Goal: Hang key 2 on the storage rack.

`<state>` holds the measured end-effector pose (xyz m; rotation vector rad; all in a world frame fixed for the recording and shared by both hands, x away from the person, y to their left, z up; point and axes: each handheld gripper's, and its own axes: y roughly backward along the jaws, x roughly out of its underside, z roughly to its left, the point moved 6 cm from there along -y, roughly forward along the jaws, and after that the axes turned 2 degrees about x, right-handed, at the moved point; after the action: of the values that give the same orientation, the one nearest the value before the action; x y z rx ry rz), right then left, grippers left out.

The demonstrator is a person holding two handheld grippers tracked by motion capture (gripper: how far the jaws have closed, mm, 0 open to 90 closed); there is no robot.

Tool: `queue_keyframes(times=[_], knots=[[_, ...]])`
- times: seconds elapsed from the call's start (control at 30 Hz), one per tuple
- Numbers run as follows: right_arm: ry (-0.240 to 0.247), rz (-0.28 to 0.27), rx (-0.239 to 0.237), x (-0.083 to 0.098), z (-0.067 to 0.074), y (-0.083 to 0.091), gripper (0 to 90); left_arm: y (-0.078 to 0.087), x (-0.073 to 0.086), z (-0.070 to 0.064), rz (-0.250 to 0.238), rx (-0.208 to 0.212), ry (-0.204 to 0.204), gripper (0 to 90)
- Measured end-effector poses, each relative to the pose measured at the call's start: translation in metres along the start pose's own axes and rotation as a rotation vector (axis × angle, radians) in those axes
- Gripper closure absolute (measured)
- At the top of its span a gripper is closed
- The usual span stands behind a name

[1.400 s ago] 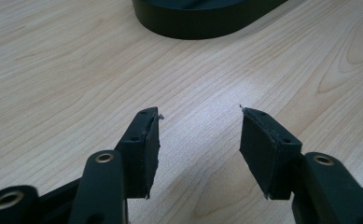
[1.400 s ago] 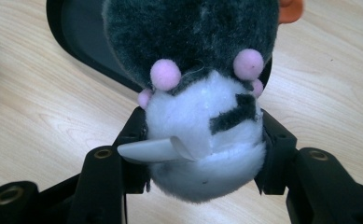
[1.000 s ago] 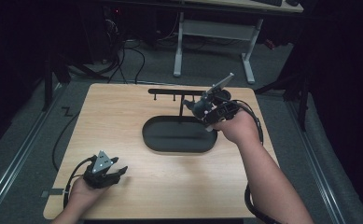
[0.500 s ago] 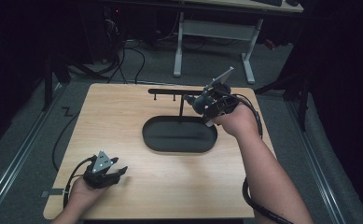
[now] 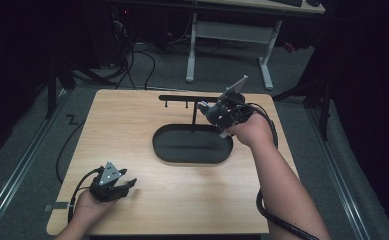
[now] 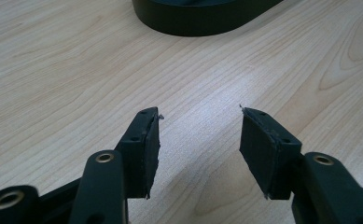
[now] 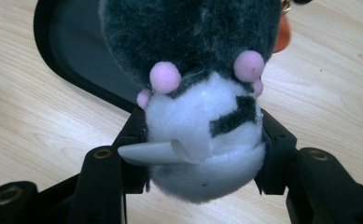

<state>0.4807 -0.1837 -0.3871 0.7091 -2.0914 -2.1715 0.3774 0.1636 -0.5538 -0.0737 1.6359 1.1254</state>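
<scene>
Right gripper clamped on a plush toy, pads pressed into its white fluffy part from both sides; dark grey fur above, small pink pompoms at the seam, a pale tag curling out beside one jaw, a bit of orange showing behind at the far right; held up in the high view at the far right of the wooden table, just beside the upright post of a black rack and over the far right end of the black oval tray; toy barely discernible there as a dark lump at the gripper's tip.

Left gripper down at the near left corner, resting low over the table, well apart from the tray; jaws spread wide in its own view, nothing but bare wood grain between the pads; tray's rim visible farther off.
</scene>
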Motion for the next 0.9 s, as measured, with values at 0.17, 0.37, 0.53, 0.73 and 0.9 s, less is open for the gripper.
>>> queue_keyframes(times=[0.17,0.37,0.53,0.73,0.9], knots=[[0.004,0.023,-0.012,0.004,0.002,-0.014,48.5,0.0,0.0,0.0,0.002,0.001,-0.002,47.4],[0.007,0.033,-0.028,0.005,0.005,-0.027,48.5,-0.001,0.001,-0.001,0.008,0.001,-0.007,47.4],[0.005,0.042,-0.042,0.006,0.007,-0.037,48.4,0.0,0.001,-0.001,0.013,0.005,-0.006,47.4],[0.006,0.044,-0.057,0.006,0.009,-0.045,48.3,-0.001,0.001,-0.001,0.011,0.004,-0.01,47.5],[0.007,0.022,-0.06,0.002,0.012,-0.051,45.8,-0.001,0.001,-0.001,0.012,0.005,-0.01,47.4]])
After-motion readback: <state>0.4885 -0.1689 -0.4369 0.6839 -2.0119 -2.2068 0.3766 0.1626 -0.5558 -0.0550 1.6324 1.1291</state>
